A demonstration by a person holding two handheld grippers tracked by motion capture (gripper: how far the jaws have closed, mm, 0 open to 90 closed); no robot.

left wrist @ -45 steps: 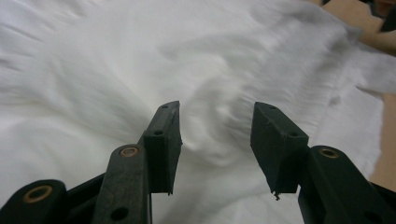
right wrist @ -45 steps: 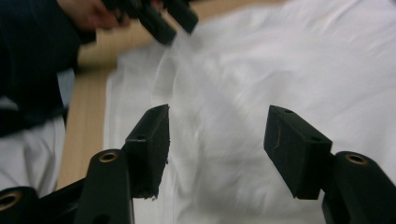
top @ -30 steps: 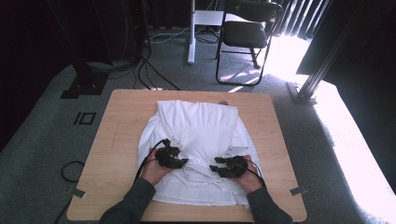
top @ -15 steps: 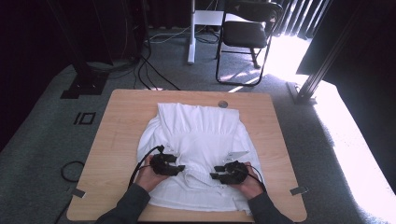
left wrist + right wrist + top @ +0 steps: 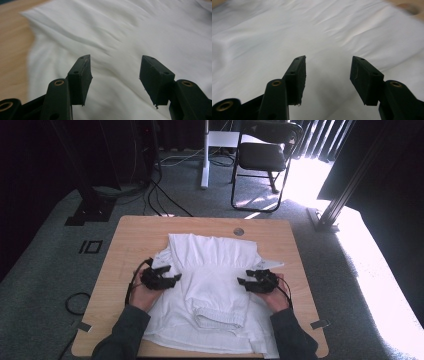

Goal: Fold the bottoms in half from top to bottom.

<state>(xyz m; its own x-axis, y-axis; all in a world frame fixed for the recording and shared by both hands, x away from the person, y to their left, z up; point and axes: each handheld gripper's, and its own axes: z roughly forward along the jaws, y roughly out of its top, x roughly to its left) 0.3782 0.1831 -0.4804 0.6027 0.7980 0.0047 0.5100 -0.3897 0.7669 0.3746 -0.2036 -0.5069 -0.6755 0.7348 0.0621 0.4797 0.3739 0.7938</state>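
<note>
both tongs (image 5: 115, 75) (image 5: 327, 75) gape empty over the white garment (image 5: 215, 270), its near hem seemingly cut off.

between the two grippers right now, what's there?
High view: just the white garment, its folded middle spanning from left gripper to right gripper.

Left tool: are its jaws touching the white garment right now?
Apart. The left gripper view shows the left tool with jaws spread and nothing between them, the white garment lying beyond the tips.

Garment (image 5: 212, 270) on table (image 5: 130, 240), chair (image 5: 265, 155) behind — left tongs (image 5: 172, 279), right tongs (image 5: 243, 282) over its sides
</note>
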